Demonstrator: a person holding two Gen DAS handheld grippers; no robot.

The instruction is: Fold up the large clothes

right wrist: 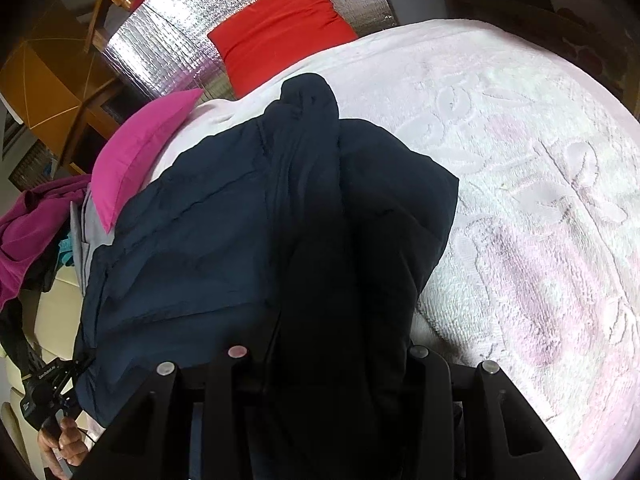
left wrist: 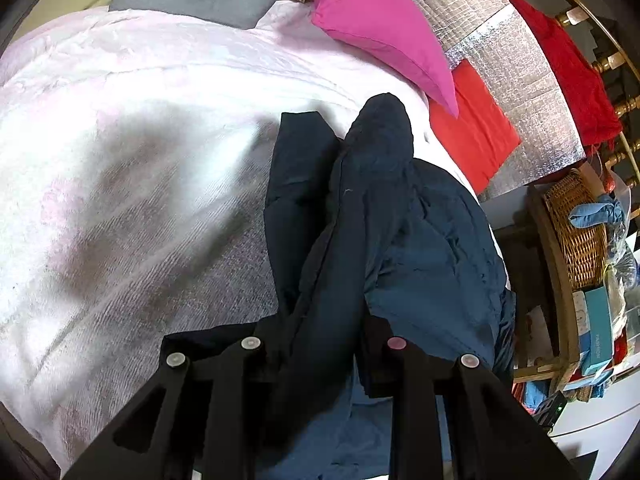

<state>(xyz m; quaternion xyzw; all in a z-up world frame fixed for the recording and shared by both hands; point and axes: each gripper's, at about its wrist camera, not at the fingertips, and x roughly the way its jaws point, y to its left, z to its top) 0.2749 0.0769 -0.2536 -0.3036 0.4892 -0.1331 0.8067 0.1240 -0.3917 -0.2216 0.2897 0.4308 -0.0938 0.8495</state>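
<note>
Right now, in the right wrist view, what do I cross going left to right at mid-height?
Magenta garment → pink pillow → navy jacket, bunched between the right gripper's fingers → pale pink bedspread.

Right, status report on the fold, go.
Left gripper and right gripper each shut on navy jacket. Jacket bunched on pink bedspread. Magenta pillow touching its far edge.

Your dark navy padded jacket (left wrist: 420, 240) buries both tool tips, so neither grip shows. Below the jacket, the frame's bottom edge cuts off its hem and your hand (right wrist: 64, 446).
</note>
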